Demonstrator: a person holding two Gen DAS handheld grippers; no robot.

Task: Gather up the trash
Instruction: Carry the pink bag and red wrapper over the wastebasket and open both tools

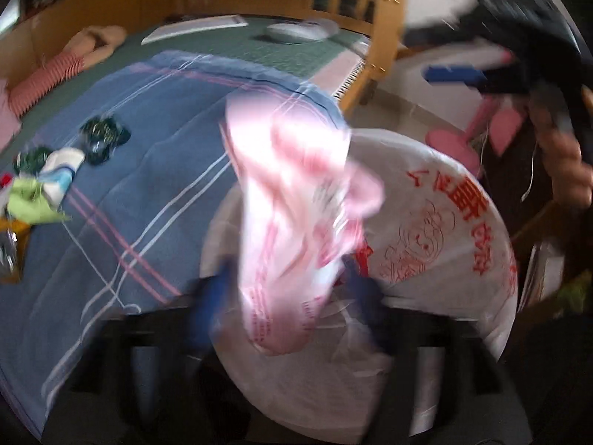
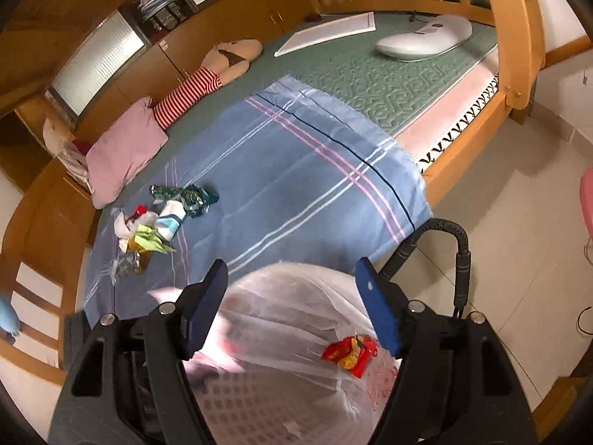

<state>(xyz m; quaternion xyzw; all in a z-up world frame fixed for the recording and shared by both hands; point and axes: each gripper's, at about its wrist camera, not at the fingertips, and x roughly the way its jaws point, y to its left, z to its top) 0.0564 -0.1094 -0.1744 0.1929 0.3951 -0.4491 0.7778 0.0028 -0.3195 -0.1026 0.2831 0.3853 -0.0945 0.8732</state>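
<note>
left gripper (image 1: 289, 289): my jaws stood spread, a blurred pink-printed plastic bag (image 1: 296, 222) hanging between the blue fingers (image 1: 207, 311) — whether the pads touched it i could not tell.
right gripper (image 2: 292, 304): my jaws stood apart over the bin, nothing pinched between them.
bin bag (image 2: 289, 319): a white liner with red print stretched over the basket below both grippers, at the bed's edge.
red wrapper (image 2: 350, 354): it lay inside the liner, near my right finger.
remaining trash (image 2: 155, 222): green, white and clear wrappers sat in a loose heap on the blue checked sheet (image 2: 304, 170) — well apart from the bin.
bed (image 2: 374, 85): a green quilted cover lay beyond the sheet.
</note>
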